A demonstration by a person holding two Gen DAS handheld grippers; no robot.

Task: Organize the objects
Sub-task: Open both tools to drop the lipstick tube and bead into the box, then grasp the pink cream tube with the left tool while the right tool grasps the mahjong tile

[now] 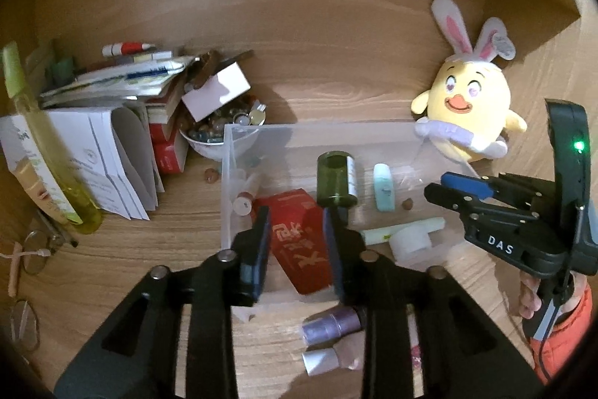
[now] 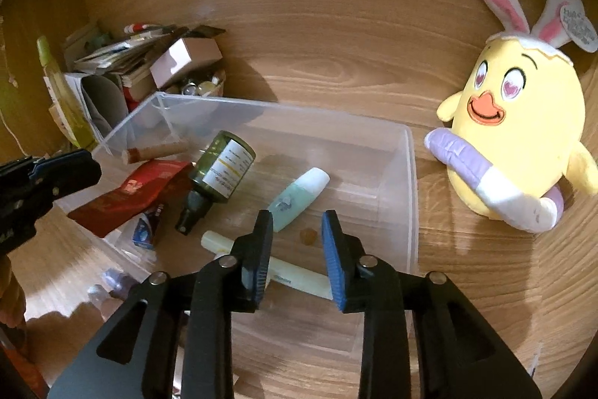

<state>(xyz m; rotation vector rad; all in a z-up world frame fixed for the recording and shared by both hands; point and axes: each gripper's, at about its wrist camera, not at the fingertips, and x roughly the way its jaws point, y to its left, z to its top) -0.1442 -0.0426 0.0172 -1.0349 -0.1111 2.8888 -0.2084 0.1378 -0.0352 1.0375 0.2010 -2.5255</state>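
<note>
The left gripper [image 1: 297, 227] has its jaws spread a little, with the red carton [image 1: 299, 245] lying free between them inside the clear plastic bin [image 2: 411, 174]. The right gripper [image 2: 297, 234] is also slightly spread, holding nothing, above the pale tube [image 2: 291, 273]. Beyond its fingers lie the green bottle [image 2: 220, 171] and the mint tube [image 2: 299, 197].
</note>
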